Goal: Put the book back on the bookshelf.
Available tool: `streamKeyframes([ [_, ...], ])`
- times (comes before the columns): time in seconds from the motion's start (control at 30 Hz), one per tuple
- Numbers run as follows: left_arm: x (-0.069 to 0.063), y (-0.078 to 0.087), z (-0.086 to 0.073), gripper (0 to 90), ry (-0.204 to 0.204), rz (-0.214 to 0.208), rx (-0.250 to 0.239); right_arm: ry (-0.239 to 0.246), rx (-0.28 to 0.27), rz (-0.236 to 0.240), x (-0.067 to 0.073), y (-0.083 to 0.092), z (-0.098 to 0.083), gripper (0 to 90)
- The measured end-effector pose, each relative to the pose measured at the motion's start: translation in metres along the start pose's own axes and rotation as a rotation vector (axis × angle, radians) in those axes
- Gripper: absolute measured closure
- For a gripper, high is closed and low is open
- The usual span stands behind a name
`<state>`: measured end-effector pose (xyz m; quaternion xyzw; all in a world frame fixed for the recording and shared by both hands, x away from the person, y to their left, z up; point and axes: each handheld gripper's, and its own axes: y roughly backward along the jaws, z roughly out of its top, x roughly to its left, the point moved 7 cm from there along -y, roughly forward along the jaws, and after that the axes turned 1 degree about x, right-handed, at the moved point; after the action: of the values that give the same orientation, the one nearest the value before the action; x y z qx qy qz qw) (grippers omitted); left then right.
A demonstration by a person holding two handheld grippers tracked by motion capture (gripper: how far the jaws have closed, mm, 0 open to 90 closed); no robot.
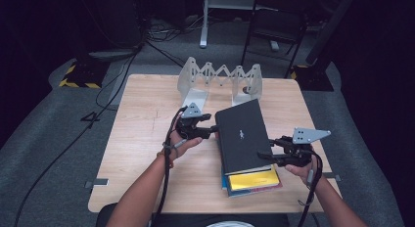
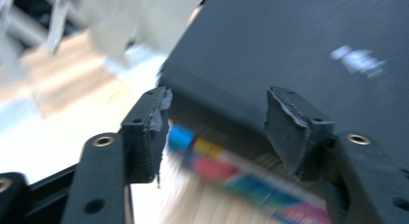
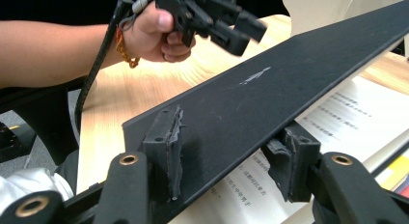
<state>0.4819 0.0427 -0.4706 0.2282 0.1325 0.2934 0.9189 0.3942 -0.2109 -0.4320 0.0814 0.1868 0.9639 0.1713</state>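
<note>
Near edge of table [image 1: 147, 188]: stack of books, yellow book [image 1: 254, 179] among the lower ones, black book [image 1: 242, 136] on top.

Right gripper [image 1: 266, 155] at the black book's near right corner. In the right gripper view the cover [image 3: 270, 98] stands lifted off a printed page [image 3: 357, 118] and passes slantwise between the jaws, one pad above it, one below. Pads seem to pinch the cover, though contact is not certain.

Left gripper [image 1: 214, 130] at the book's left edge, partway up. In the left gripper view the jaws stand spread, the book's edge [image 2: 212, 96] just ahead of the pads, nothing between them.

Farther back: white folding rack [image 1: 220, 80], well apart from the stack.

Judgement: step in hand is opening or lifting the black book. To do it well, right keeps its grip near the corner and raises slowly. Left should close squarely on the book's side before any carry, so the book does not swing or drag the lower ones.
</note>
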Motion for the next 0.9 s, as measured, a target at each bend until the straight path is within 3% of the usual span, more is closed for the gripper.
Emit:
streamKeyframes([
  [0.07,0.011,-0.008,-0.014,39.6,0.005,0.050,0.046,0.006,-0.002,0.001,0.001,0.000,0.000,50.6],
  [0.1,0.014,-0.015,-0.021,39.3,0.048,0.041,0.070,0.013,-0.002,0.001,0.002,0.000,0.000,50.6],
  [0.17,0.014,-0.032,-0.034,36.9,0.053,0.019,0.128,0.032,0.003,-0.012,0.005,0.001,0.003,50.6],
  [0.23,0.008,-0.043,-0.036,37.2,0.046,0.000,0.142,0.044,0.007,-0.015,0.006,0.001,0.004,50.7],
  [0.27,0.009,-0.042,-0.034,38.7,0.013,0.015,0.135,0.044,0.006,-0.011,0.007,0.001,0.004,50.7],
  [0.4,0.009,-0.042,-0.035,38.4,0.065,-0.008,0.123,0.053,0.003,-0.013,0.007,0.002,0.004,50.7],
  [0.47,0.006,-0.041,-0.034,40.9,0.049,-0.002,0.090,0.050,0.001,-0.008,0.007,0.002,0.004,50.7],
  [0.5,0.004,-0.040,-0.033,48.6,0.047,-0.005,0.075,0.058,-0.003,-0.010,0.007,0.002,0.004,50.7],
  [0.57,0.001,-0.037,-0.030,52.2,0.048,0.010,0.050,0.083,-0.007,-0.018,0.010,0.003,0.006,50.8],
  [0.9,-0.008,-0.019,-0.004,67.0,0.125,-0.074,-0.118,0.195,-0.005,0.000,0.027,0.008,0.013,54.8],
])
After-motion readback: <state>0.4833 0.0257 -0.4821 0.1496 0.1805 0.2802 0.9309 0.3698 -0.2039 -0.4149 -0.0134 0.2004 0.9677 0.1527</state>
